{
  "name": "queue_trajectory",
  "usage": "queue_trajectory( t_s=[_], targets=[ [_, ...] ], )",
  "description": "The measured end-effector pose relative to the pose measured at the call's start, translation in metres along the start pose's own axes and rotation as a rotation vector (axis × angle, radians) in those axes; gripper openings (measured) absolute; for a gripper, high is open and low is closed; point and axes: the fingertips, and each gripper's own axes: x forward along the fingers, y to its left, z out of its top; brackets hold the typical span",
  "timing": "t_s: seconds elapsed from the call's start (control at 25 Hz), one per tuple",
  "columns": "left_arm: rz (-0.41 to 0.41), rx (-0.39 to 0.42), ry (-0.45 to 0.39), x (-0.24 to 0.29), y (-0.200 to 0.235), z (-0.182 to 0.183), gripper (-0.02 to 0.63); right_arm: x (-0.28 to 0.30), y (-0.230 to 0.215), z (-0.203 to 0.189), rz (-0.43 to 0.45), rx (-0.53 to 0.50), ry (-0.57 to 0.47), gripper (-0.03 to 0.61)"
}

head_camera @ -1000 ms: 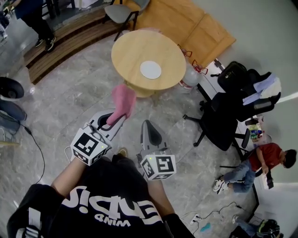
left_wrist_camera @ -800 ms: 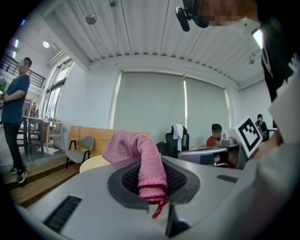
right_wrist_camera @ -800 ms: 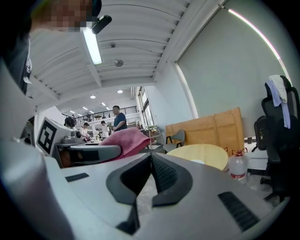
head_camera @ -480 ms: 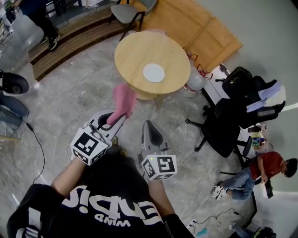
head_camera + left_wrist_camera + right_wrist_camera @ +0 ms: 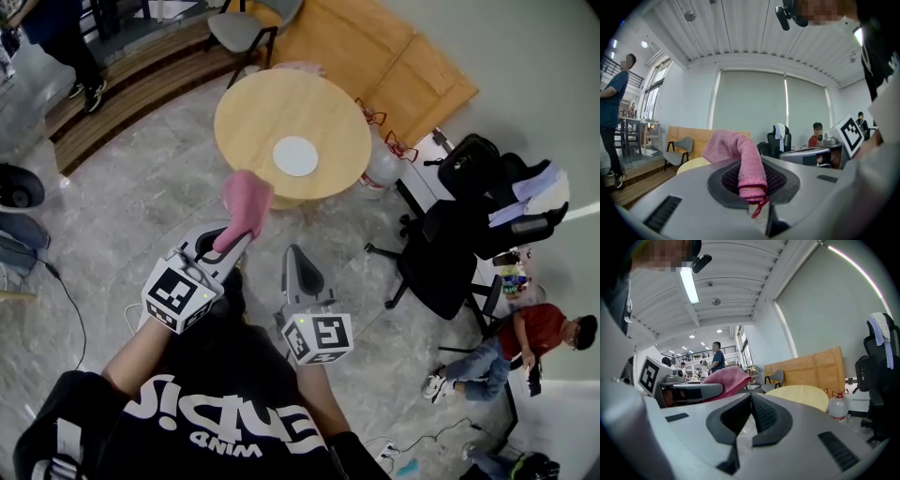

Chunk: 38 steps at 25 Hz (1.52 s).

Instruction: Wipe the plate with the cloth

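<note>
Tongs first: the left tongs (image 5: 752, 197) are clamped on the pink cloth (image 5: 740, 154). They pinch one hemmed end, so the rest rises out of the jaws and flops forward in a loose bunch. That leaves a soft free wad at the front, which looks a sensible way to carry it for wiping.

The right tongs (image 5: 751, 404) are closed with nothing between them, the pads meeting. They ride just beside the left tongs, and both point nearly level toward the round wooden table (image 5: 253, 112).

Neither pair has reached the table. Both are held over the stone floor (image 5: 141, 206), short of the table's near edge, with the cloth's free end closest to it.

The white plate (image 5: 296, 156) lies flat near the middle of the table, a little toward the person's side, alone there and well apart from the cloth.

So the wipe has not begun, and this reads as the approach. The next move would need the cloth carried over the near edge and lowered onto the plate. Being empty, the right tongs are probably free to steady the plate, since a light plate on a smooth top could slide under the cloth.

Beyond the table stand a grey chair (image 5: 246, 26) and a wooden panel (image 5: 375, 56). A water bottle (image 5: 380, 169) sits against the table's right side, and a black office chair (image 5: 450, 248) stands farther right.
</note>
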Motion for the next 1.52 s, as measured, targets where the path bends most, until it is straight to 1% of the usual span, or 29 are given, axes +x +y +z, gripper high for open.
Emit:
queue_trajectory(
  t_s=[0.2, 0.36, 0.6, 0.8, 1.12, 1.28, 1.4, 1.52],
  targets=[
    [-0.008, 0.007, -0.002, 0.023, 0.016, 0.004, 0.051, 0.019, -0.02, 0.006, -0.017, 0.002, -0.011, 0.023],
    [-0.016, 0.001, 0.004, 0.042, 0.03, 0.0, 0.051, 0.035, -0.034, 0.006, -0.029, 0.009, -0.012, 0.023],
    [-0.037, -0.017, 0.025, 0.074, 0.052, 0.0, 0.051, 0.069, -0.053, 0.008, -0.032, 0.021, 0.016, 0.023],
    [-0.046, -0.031, 0.04, 0.1, 0.082, -0.002, 0.051, 0.104, -0.067, 0.009, -0.037, 0.023, 0.036, 0.023],
    [-0.105, -0.028, 0.08, 0.148, 0.131, -0.004, 0.051, 0.156, -0.106, 0.015, -0.09, 0.016, 0.08, 0.023],
    [-0.124, -0.038, 0.09, 0.174, 0.155, -0.008, 0.051, 0.179, -0.126, 0.01, -0.125, 0.016, 0.111, 0.023],
    [-0.149, -0.04, 0.095, 0.19, 0.167, -0.01, 0.051, 0.196, -0.137, 0.009, -0.146, 0.029, 0.124, 0.023],
    [-0.177, -0.037, 0.108, 0.202, 0.177, -0.016, 0.051, 0.212, -0.143, 0.008, -0.148, 0.048, 0.123, 0.023]
  ],
)
